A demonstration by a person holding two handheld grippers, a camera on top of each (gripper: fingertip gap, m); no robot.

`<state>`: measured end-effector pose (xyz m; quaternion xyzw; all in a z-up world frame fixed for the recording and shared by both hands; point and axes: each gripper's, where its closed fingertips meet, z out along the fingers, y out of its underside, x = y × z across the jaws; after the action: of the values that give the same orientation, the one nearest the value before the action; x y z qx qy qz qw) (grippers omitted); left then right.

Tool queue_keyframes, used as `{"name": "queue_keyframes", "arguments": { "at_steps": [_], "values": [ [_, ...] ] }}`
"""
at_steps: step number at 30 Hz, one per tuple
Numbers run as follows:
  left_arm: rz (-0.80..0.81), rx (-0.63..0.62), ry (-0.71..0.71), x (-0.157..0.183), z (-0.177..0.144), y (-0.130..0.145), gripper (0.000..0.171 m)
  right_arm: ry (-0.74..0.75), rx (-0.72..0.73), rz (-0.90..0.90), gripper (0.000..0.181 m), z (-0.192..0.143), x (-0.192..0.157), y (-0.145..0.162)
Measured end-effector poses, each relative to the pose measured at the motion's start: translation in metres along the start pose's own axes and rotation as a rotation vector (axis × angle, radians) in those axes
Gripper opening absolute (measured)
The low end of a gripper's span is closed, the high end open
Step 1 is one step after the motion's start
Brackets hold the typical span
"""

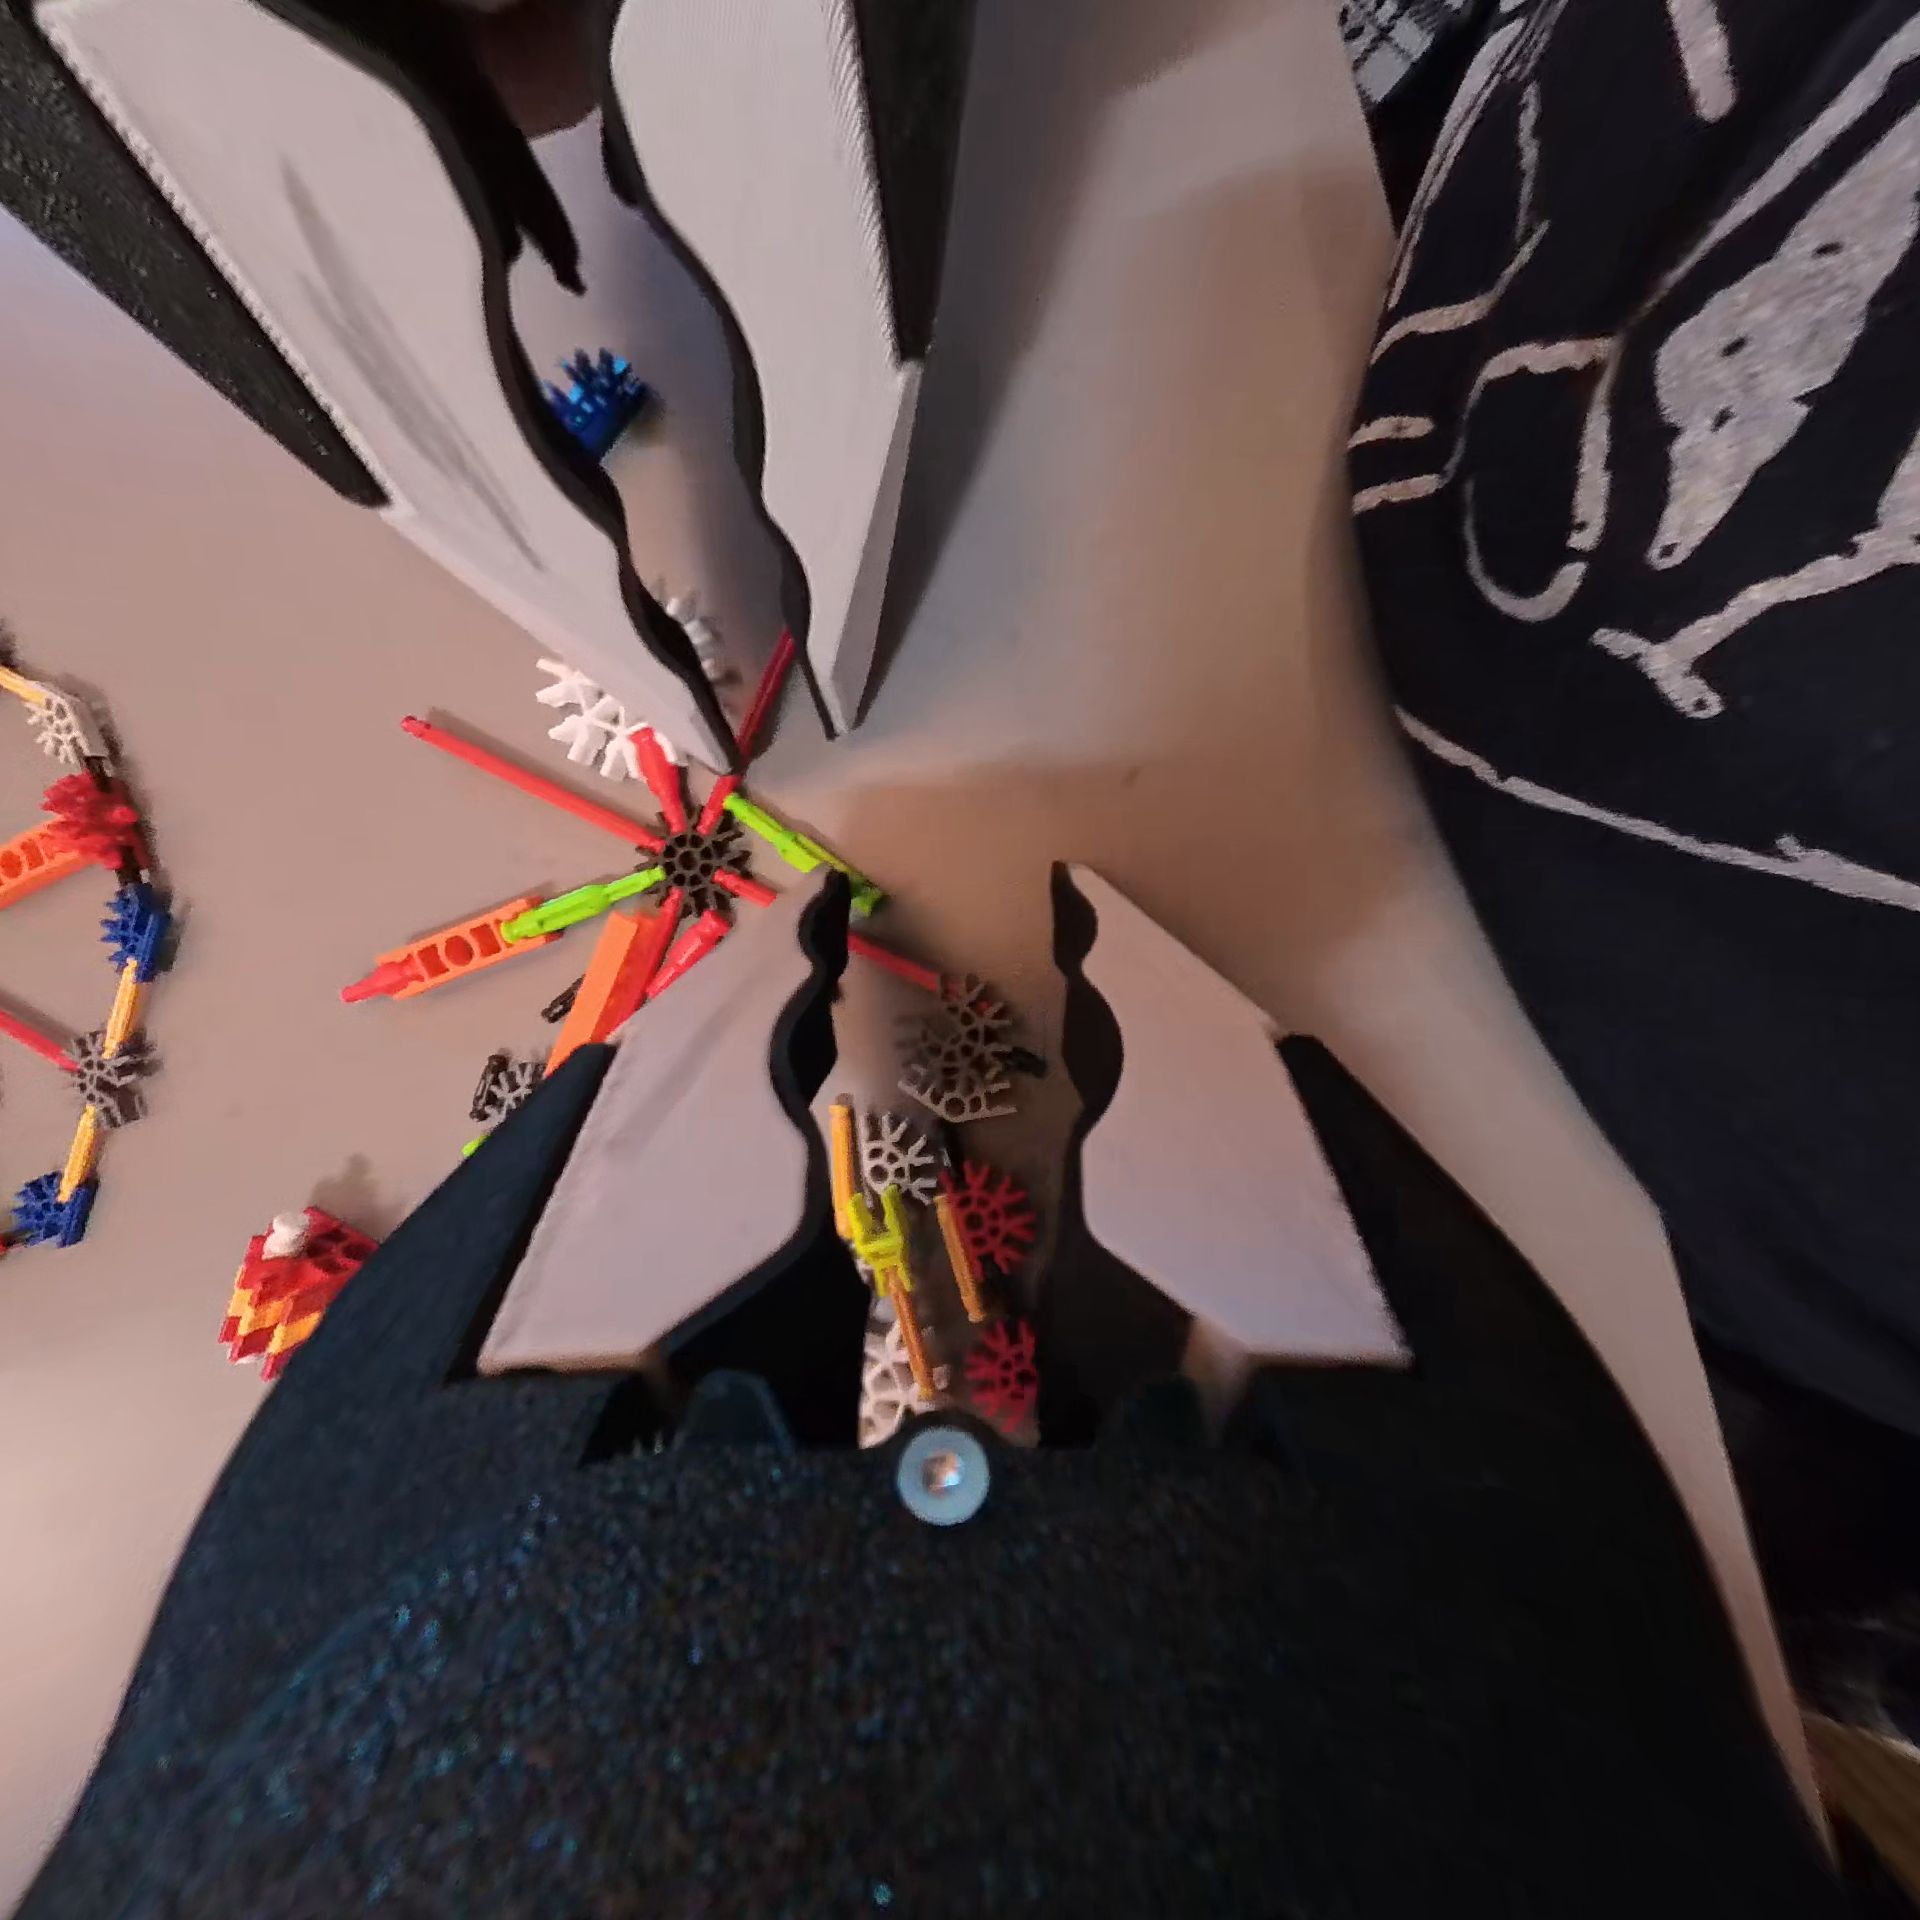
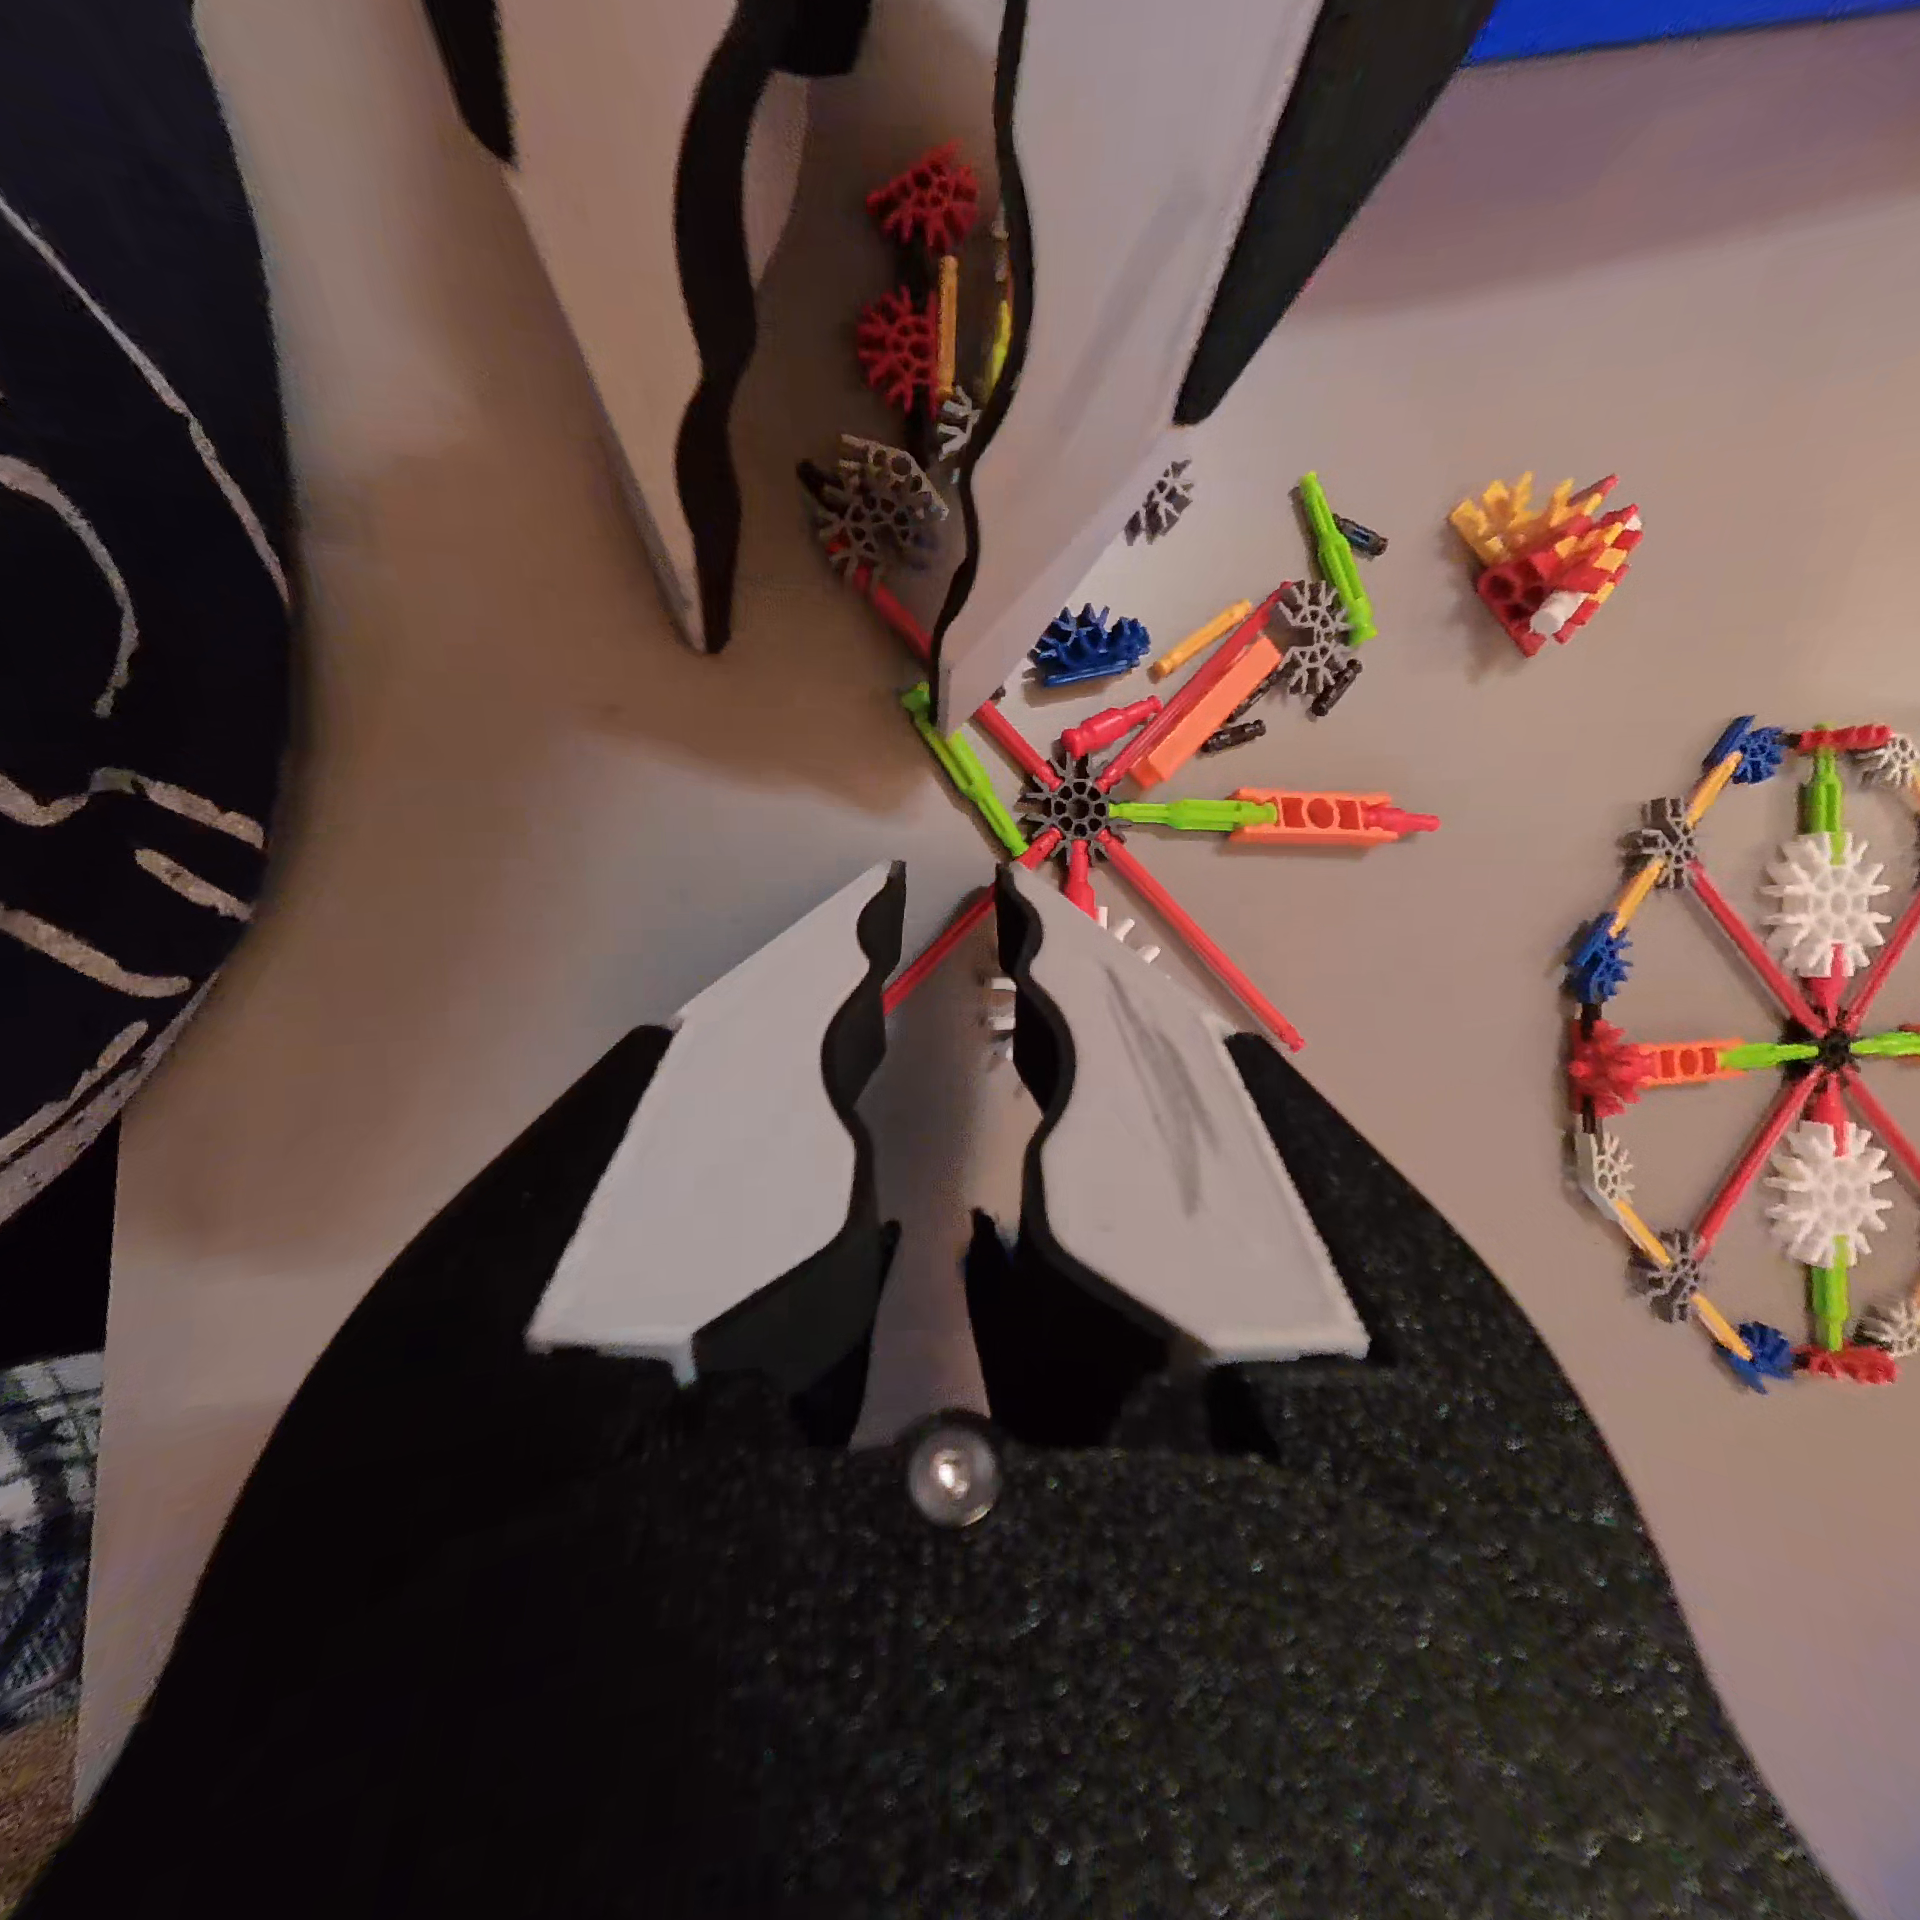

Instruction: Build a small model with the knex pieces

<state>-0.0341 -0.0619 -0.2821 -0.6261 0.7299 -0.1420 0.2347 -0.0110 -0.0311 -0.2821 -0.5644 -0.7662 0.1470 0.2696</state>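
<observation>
A half-built spoke wheel lies on the pale table: a dark hub [image 1: 694,857] [image 2: 1075,808] with red and green rods radiating from it and an orange connector [image 2: 1309,812] on one green rod. My left gripper [image 1: 945,878] is open wide, and one fingertip [image 1: 831,894] sits at the end of a green rod [image 1: 800,844]. It enters the right wrist view from the top [image 2: 826,681]. My right gripper [image 2: 948,878] is open with a narrow gap, its tips either side of a red rod [image 2: 935,956] from the hub. It enters the left wrist view from the top [image 1: 779,743].
A finished wheel [image 2: 1829,1049] lies at the right. Loose red [image 1: 987,1216] and grey connectors [image 1: 961,1049] lie between my left fingers. A blue connector [image 2: 1086,644], a white connector [image 1: 592,717] and a red-yellow stack [image 2: 1548,561] lie nearby. A person's dark printed shirt [image 1: 1662,520] borders the table. The gap from one gripper's tips to the other's is roughly 4 centimeters. Left tips and right tips are each some 12 centimeters from the red-yellow stack [image 2: 1548,561]. It is also in sight in the left wrist view [image 1: 326,1270].
</observation>
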Motion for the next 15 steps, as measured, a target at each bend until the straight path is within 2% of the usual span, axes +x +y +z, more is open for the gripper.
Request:
{"name": "queue_keyframes", "arguments": {
  "at_steps": [1, 4, 11, 15],
  "values": [
    [-0.011, 0.009, 0.021, 0.003, 0.000, -0.001, 0.041, 0.002, 0.007, 0.009, 0.017, 0.001, 0.000, 0.000],
    [-0.025, 0.039, 0.072, 0.012, 0.002, -0.006, 0.051, 0.011, 0.023, 0.042, 0.017, 0.001, 0.002, 0.000],
    [-0.088, 0.090, 0.101, 0.004, -0.011, -0.010, 0.052, 0.002, 0.061, 0.139, 0.018, -0.006, 0.001, -0.005],
    [-0.082, 0.067, 0.132, 0.015, 0.001, -0.008, 0.056, -0.014, 0.070, 0.202, 0.018, -0.006, -0.007, -0.007]
  ]
}}
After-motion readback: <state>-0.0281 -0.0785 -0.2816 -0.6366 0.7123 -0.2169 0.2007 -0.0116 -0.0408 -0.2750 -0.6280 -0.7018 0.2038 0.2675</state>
